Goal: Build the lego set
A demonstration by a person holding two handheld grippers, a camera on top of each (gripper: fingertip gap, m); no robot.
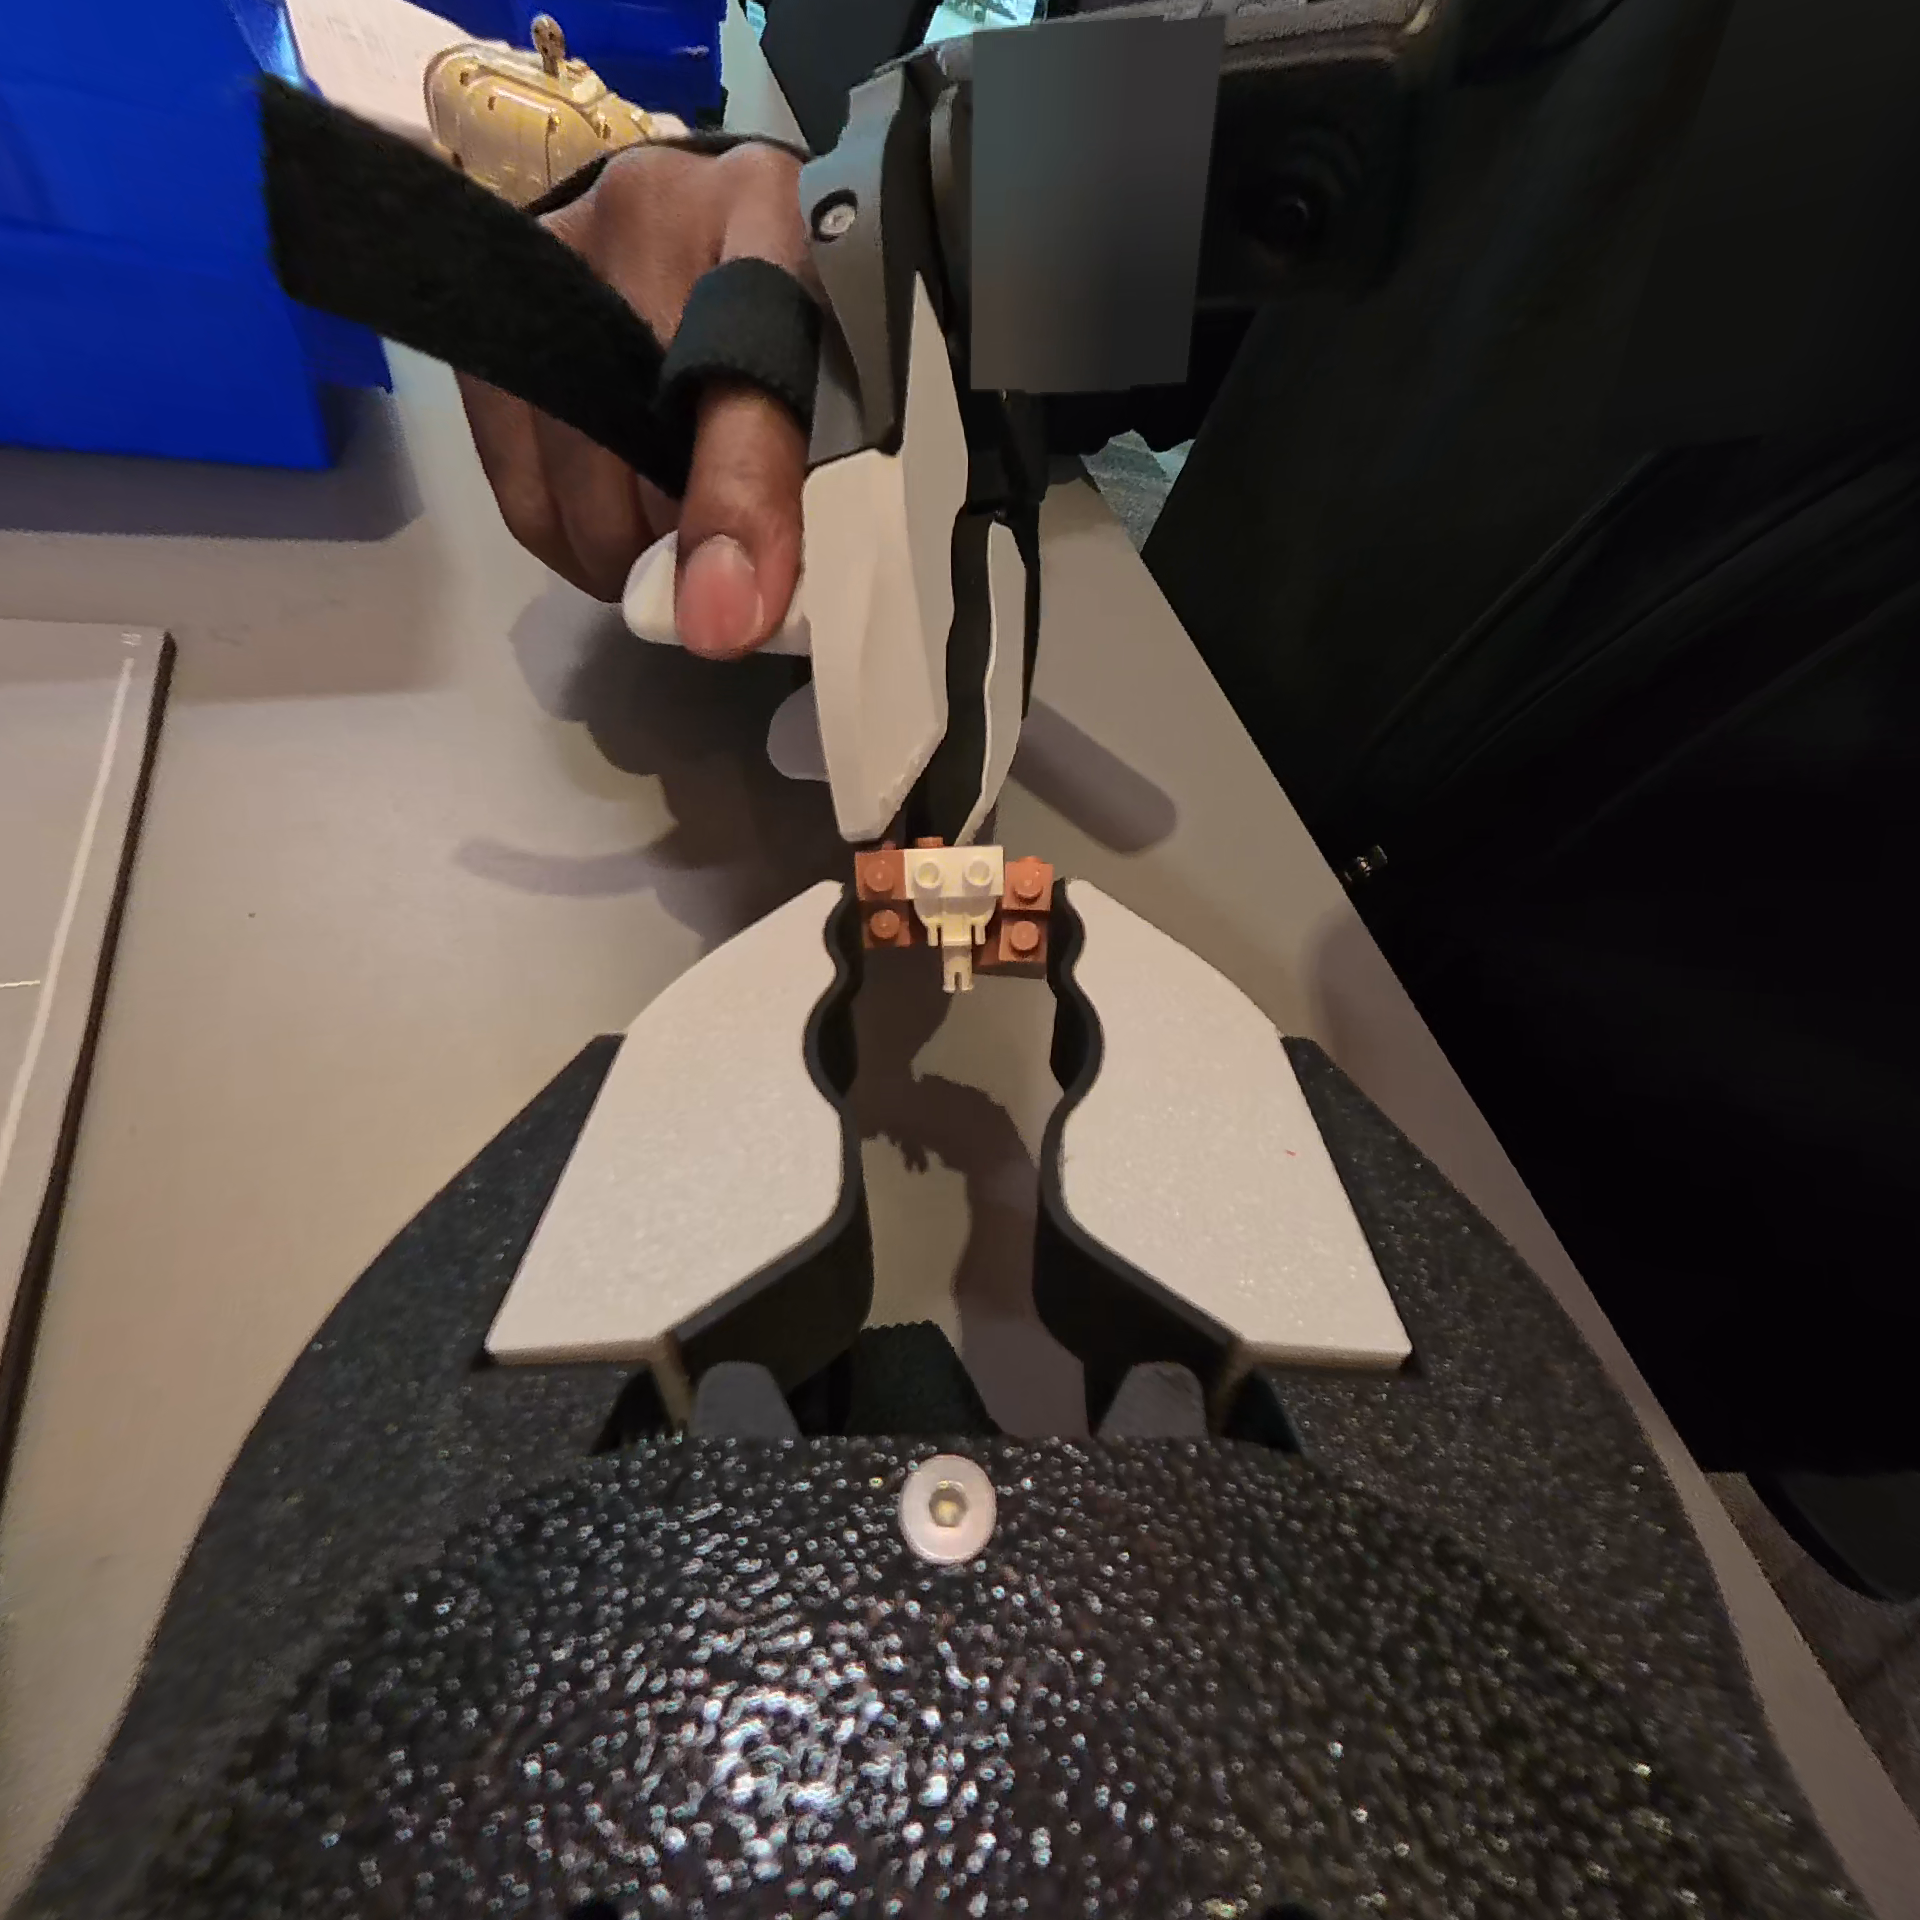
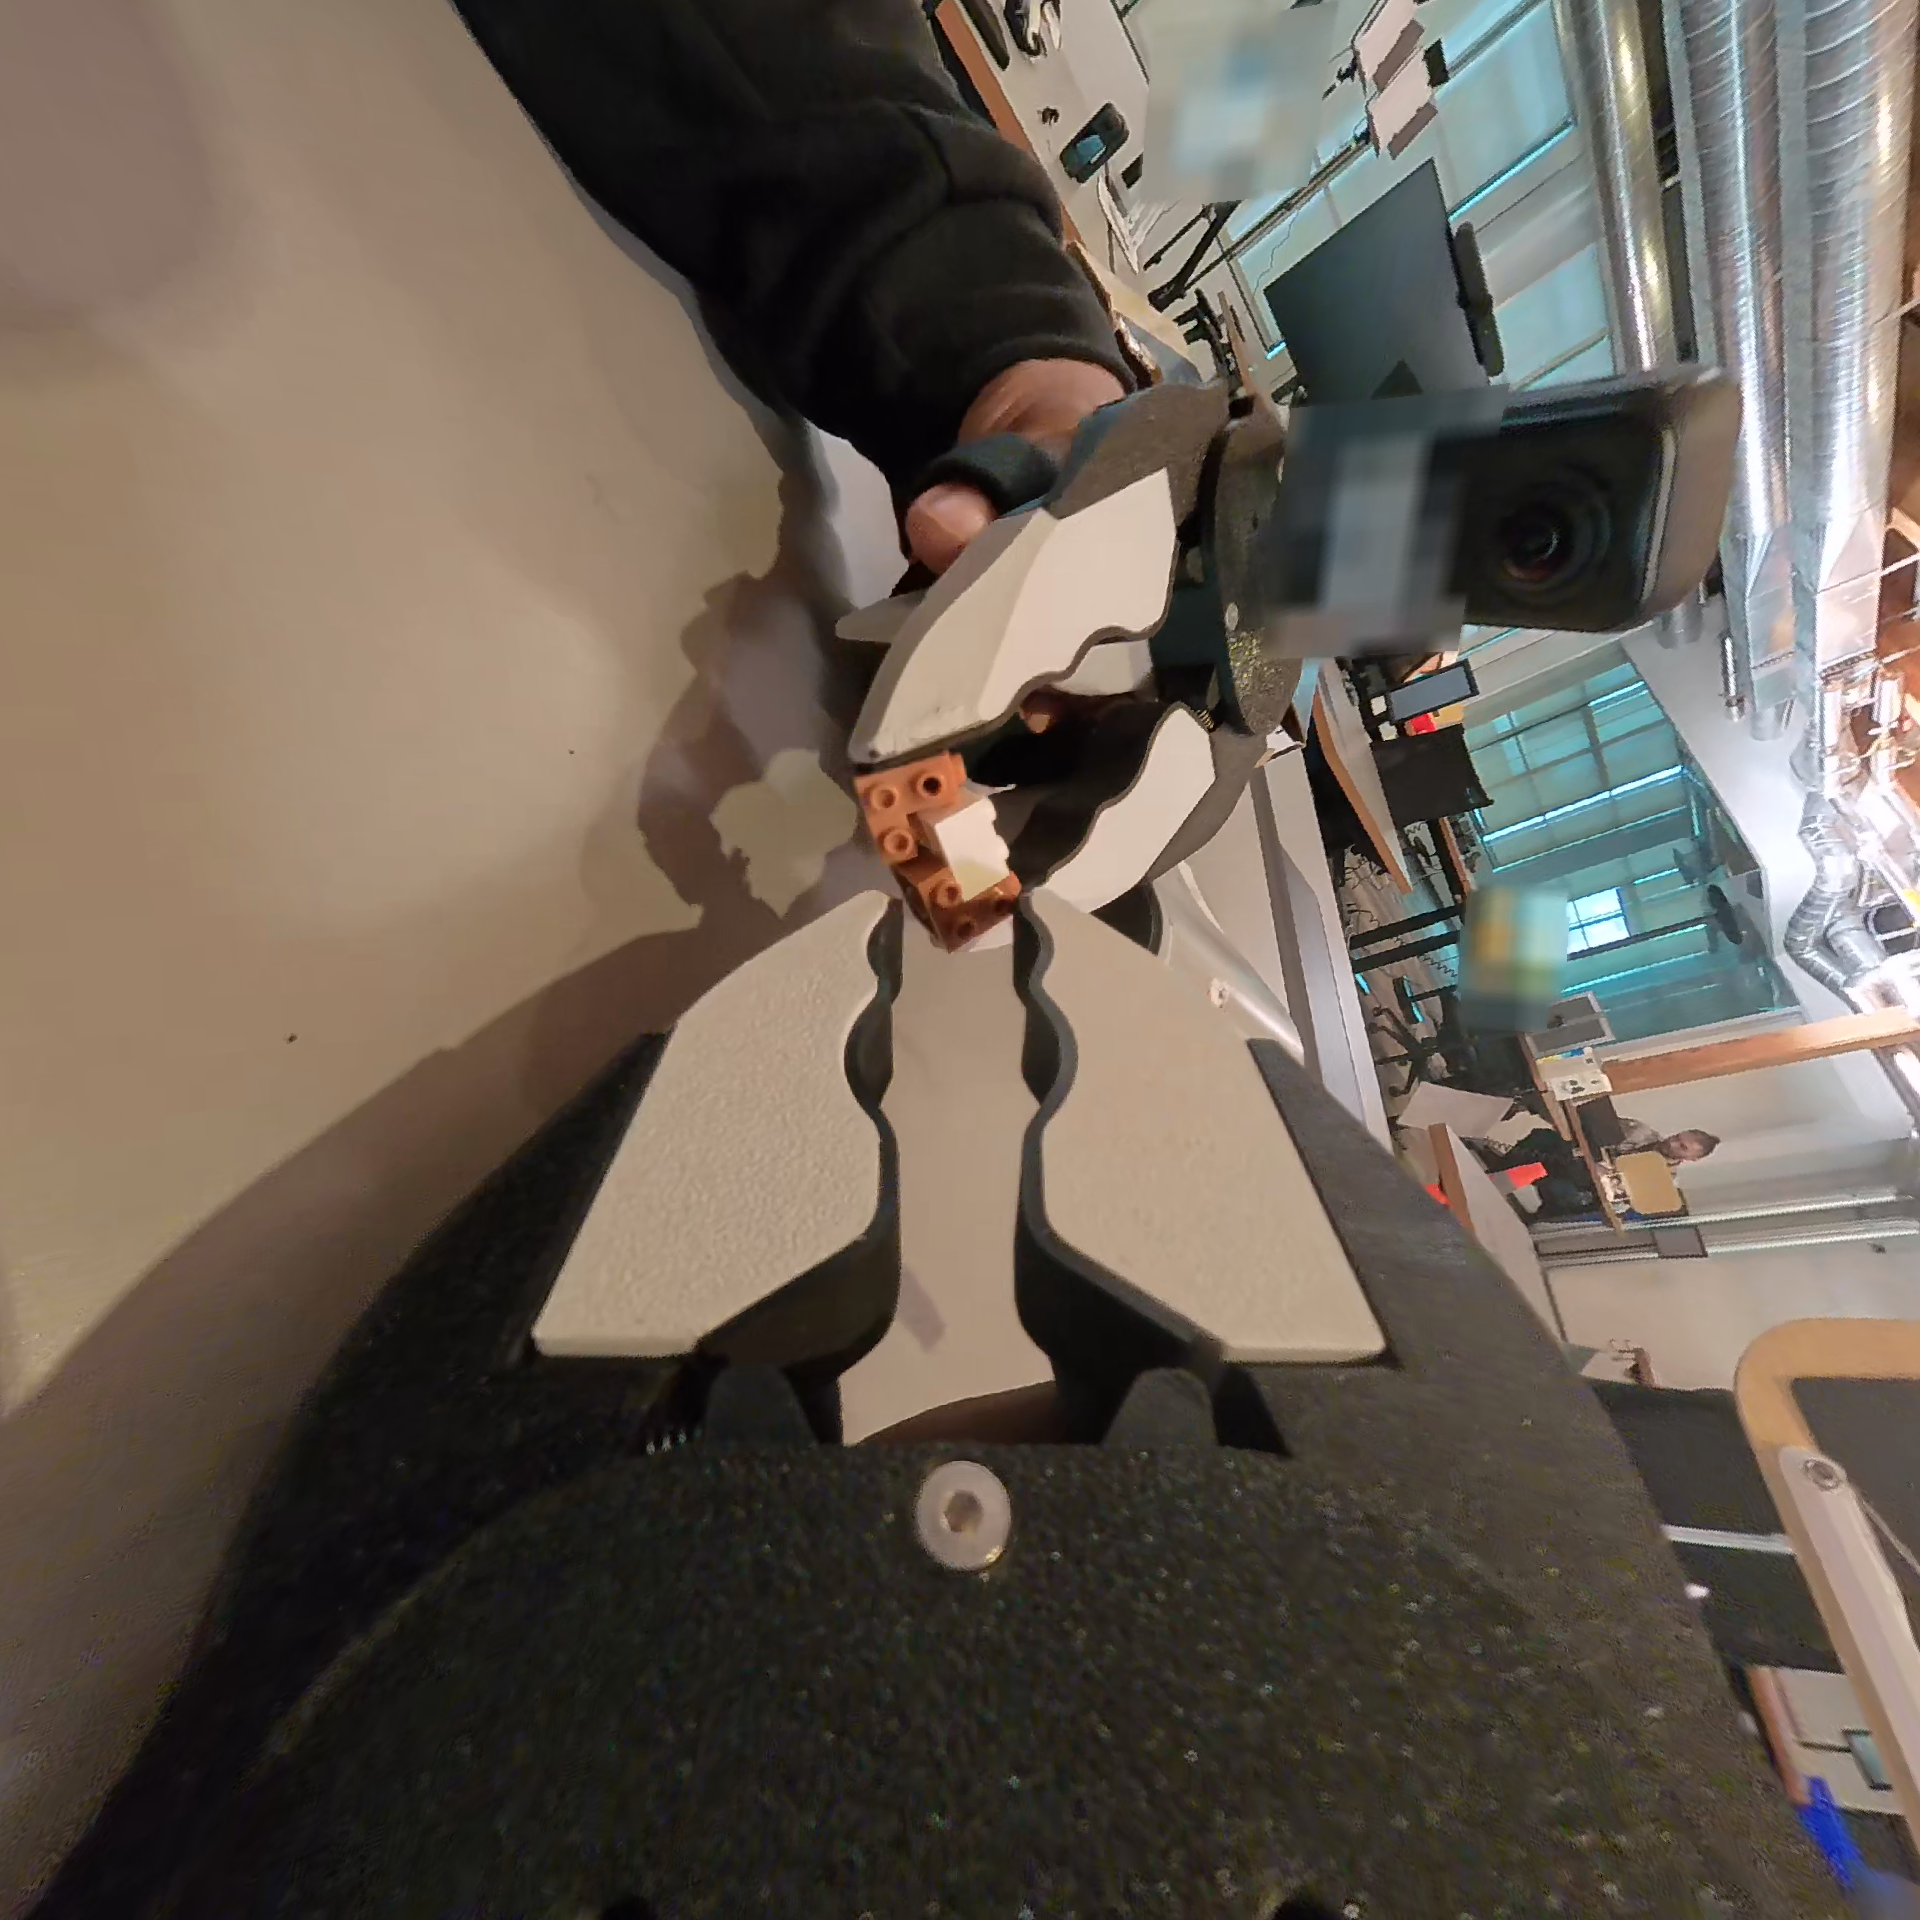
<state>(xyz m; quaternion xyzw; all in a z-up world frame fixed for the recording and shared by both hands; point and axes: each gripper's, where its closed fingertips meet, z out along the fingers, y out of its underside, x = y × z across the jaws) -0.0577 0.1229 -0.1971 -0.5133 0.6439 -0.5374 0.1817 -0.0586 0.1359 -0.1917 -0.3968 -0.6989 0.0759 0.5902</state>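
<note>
A small brick assembly, brown bricks with a white piece in the middle, is held in the air above the grey table. My left gripper is shut on it, one pad on each brown side. My right gripper comes down from above, and its fingertips close on the assembly's far end. In the right wrist view the assembly has its lower brown end between my right gripper's tips, which press on it. The left gripper clamps it from above there.
A blue bin and a gold-coloured object stand at the back left. A flat board lies at the left. The table edge runs along the right, next to a person in dark clothing. A hand holds the right gripper. Only a small space, under 4 cm, lies between the two pairs of fingers.
</note>
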